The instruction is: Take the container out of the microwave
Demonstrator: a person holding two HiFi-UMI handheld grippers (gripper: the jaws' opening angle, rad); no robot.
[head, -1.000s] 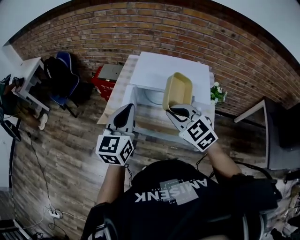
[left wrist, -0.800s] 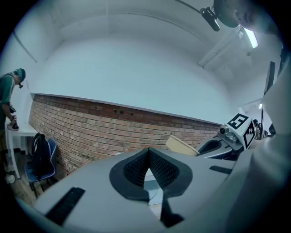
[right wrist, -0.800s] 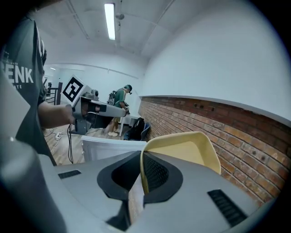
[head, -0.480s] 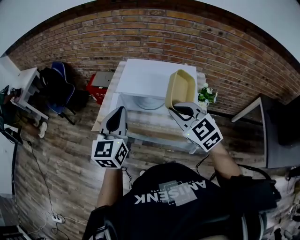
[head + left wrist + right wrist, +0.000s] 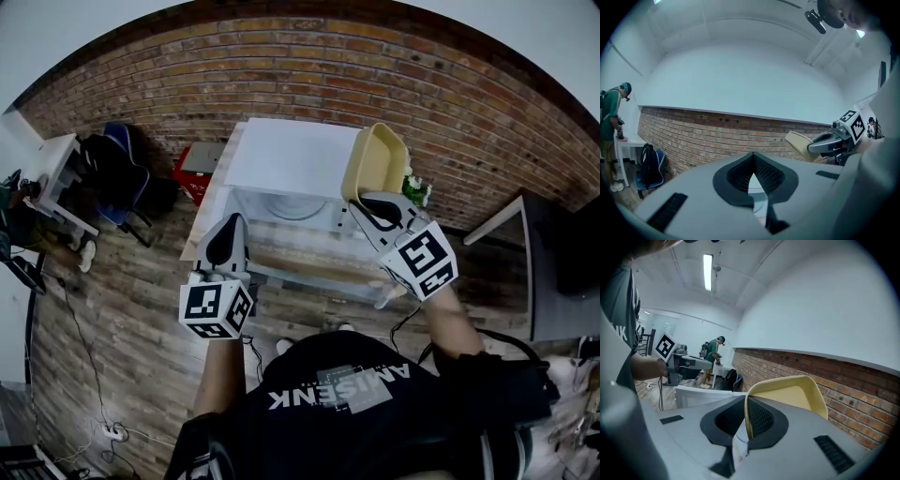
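The yellow container hangs tilted on edge, above and to the right of the white microwave, whose front stands open with the glass turntable showing. My right gripper is shut on the container's rim; the right gripper view shows the rim pinched between the dark pads and the container's hollow beyond. My left gripper hovers in front of the microwave's left side, shut and holding nothing; its pads meet at the tips. The container and right gripper show at the right of the left gripper view.
The microwave sits on a wooden table against a brick wall. A small potted plant stands just right of the container. A red box, a blue chair and a white desk are at the left, where a person in green stands.
My right gripper has carried the container up and to the right, away from the microwave's opening. My left gripper has drawn back and left a little.
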